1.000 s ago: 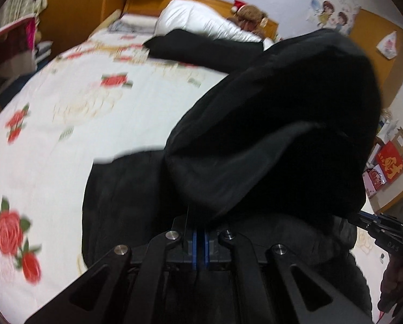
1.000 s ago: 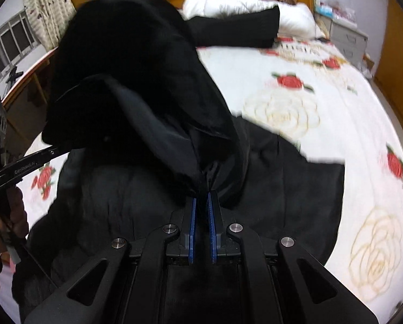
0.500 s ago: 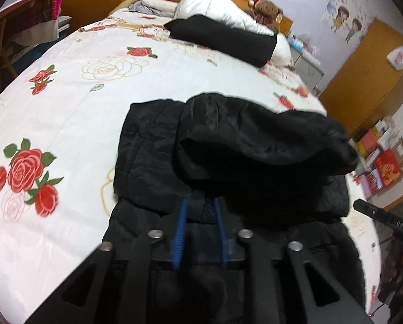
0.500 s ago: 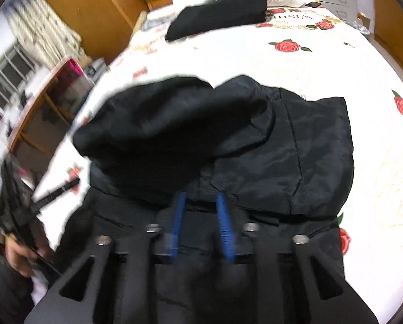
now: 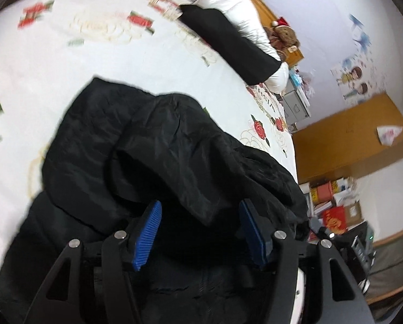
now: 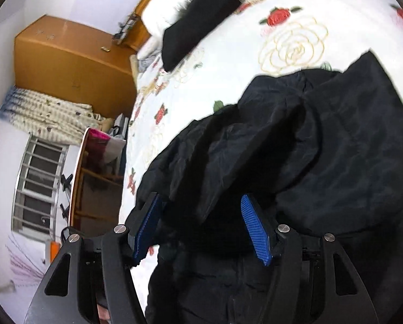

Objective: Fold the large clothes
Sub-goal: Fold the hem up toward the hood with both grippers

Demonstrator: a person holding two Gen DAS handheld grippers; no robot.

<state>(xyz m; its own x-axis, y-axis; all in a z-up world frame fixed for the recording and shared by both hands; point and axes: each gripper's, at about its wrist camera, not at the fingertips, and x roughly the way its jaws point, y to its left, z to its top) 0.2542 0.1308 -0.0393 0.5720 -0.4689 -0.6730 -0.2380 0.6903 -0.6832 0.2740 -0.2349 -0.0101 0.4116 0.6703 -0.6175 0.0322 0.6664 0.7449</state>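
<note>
Bed (image 5: 66,62) fills most of both views, white cover with red roses and gold rose outlines. My black jacket (image 5: 174,156) lies on the near part of it, right under both tongs, bulky and creased, one layer lapped over another with a loose fold edge hanging toward my fingers; same jacket (image 6: 323,145) in the right view, spread to the right side. Orange-brown wardrobe (image 6: 66,62) stands past the bed edge in the right view, barred window (image 6: 36,186) and patterned curtain (image 6: 50,113) below it. Another wooden cabinet (image 5: 350,140) in the left view by the far wall. Second black garment (image 5: 228,43) lies folded up at the head of the bed, resting against a white pillow (image 5: 234,2). Small teddy bear (image 5: 282,35) behind the pillow, blurry, so maybe another plush. My left gripper (image 5: 200,232) is spread wide, blue pads (image 5: 148,232) apart, grasping nothing, jacket fold just in front. My right gripper (image 6: 201,229) likewise spread wide and released, blue pads (image 6: 255,232) clear of the cloth, fold edge drooping between them.
</note>
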